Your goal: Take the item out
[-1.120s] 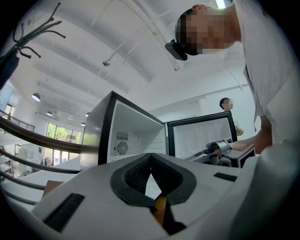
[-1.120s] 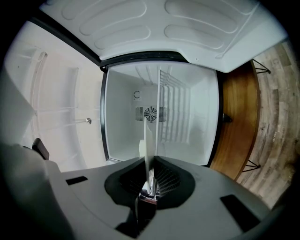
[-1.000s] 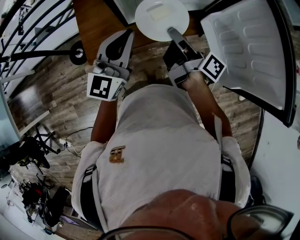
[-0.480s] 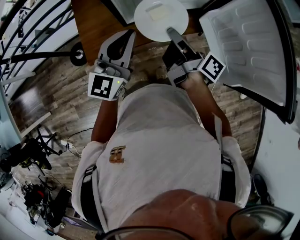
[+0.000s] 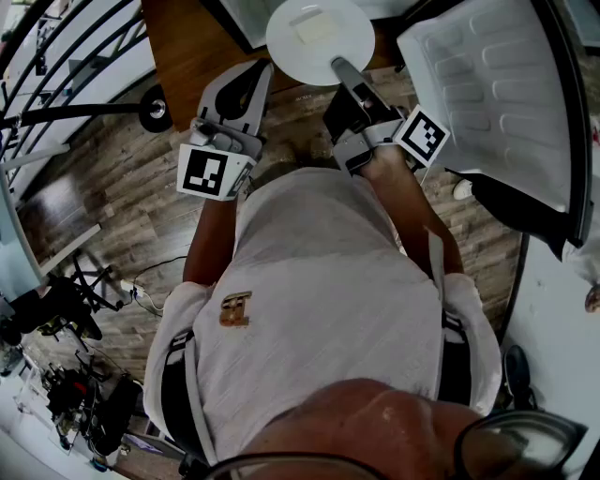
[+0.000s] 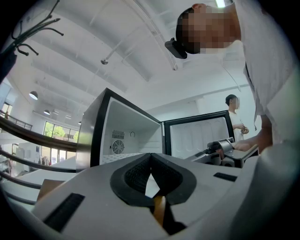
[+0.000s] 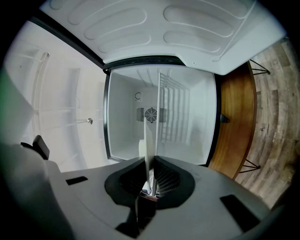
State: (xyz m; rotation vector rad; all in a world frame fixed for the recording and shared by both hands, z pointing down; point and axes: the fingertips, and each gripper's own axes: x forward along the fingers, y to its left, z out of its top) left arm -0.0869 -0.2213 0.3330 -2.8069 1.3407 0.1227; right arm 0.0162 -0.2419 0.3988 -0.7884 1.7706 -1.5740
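A round white plate [image 5: 321, 39] carries a pale flat slab [image 5: 316, 26] and hangs in front of the open fridge. My right gripper [image 5: 343, 67] is shut on the plate's near rim. In the right gripper view the plate [image 7: 149, 140] shows edge-on as a thin white strip pinched between the pads of the right gripper [image 7: 152, 160], with the fridge's white inside [image 7: 178, 126] behind it. My left gripper [image 5: 251, 73] hovers to the left of the plate, apart from it. Its jaws meet at the tips of the left gripper [image 6: 151, 155] with nothing between them.
The fridge door [image 5: 497, 94] stands swung open at the right, close to my right forearm. A brown wooden tabletop [image 5: 192, 47] lies left of the fridge over plank flooring [image 5: 112, 178]. Another person [image 6: 234, 119] stands behind the door in the left gripper view.
The plate and the right gripper have drifted a little to the left. The left gripper has barely moved.
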